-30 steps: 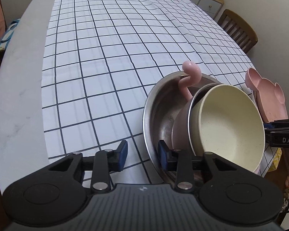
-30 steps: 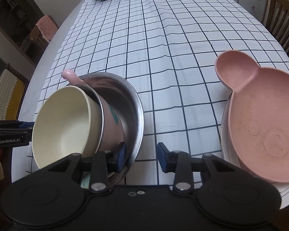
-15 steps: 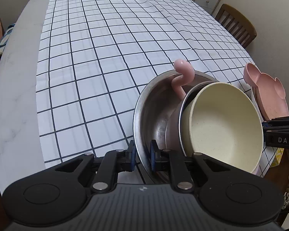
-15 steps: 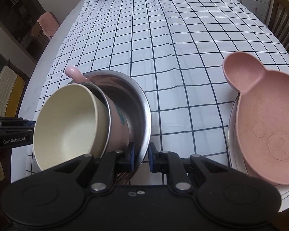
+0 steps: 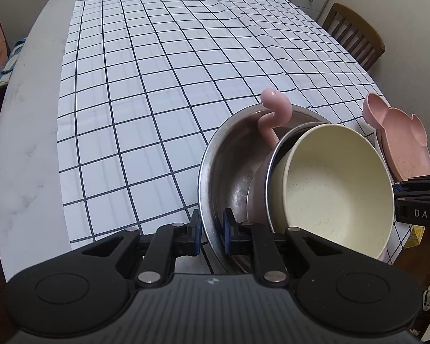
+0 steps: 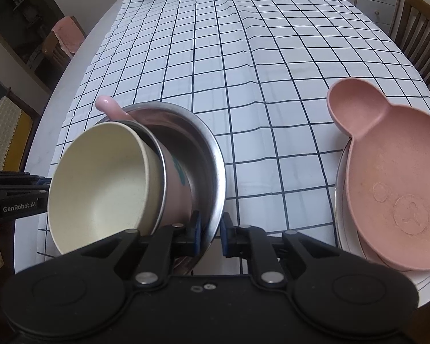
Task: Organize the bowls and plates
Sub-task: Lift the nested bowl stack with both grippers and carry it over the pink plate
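Both grippers, left (image 5: 212, 233) and right (image 6: 210, 233), pinch the steel bowl (image 5: 229, 154) rim, jaws just closed. Lift evenly; the cup (image 6: 175, 183) inside leans.

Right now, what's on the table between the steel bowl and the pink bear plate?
Nothing but checked tablecloth. The right wrist view shows a bare stretch between the steel bowl and the bear plate.

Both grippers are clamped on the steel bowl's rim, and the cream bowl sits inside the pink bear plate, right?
Not quite. Both the left gripper and right gripper do clamp the steel bowl rim, but the cream bowl sits tilted inside it, nested in a pink cup. The right wrist view shows the bear plate apart.
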`<state>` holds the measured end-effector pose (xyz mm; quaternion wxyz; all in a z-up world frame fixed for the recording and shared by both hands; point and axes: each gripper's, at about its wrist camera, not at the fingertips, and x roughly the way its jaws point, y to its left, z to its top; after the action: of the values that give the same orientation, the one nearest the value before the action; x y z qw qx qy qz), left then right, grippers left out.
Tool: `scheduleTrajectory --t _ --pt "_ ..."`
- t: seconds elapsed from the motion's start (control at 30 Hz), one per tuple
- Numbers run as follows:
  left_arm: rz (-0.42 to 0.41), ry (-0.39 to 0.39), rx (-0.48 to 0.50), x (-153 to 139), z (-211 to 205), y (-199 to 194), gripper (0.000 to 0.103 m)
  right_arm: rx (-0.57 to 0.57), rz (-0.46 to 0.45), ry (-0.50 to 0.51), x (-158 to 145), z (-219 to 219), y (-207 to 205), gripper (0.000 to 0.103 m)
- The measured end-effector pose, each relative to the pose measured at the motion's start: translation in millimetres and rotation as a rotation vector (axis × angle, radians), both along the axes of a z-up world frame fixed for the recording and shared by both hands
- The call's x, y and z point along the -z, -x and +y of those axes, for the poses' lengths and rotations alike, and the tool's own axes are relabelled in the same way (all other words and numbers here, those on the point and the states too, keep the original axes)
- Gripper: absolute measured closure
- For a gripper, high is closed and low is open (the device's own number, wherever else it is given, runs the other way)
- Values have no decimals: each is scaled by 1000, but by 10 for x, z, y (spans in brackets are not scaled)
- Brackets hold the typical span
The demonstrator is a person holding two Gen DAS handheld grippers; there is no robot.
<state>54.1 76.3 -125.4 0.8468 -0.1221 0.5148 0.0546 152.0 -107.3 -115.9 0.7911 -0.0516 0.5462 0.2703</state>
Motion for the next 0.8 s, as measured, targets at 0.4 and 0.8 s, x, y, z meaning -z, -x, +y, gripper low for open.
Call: scheduleTrajectory --t 0.4,0.8 --pt "2 -9 3 -259 -74 -105 89 42 17 -7 -199 -74 -23 90" --pt "-22 1 60 -534 -294 -250 89 112 2 10 -595 -284 -80 90"
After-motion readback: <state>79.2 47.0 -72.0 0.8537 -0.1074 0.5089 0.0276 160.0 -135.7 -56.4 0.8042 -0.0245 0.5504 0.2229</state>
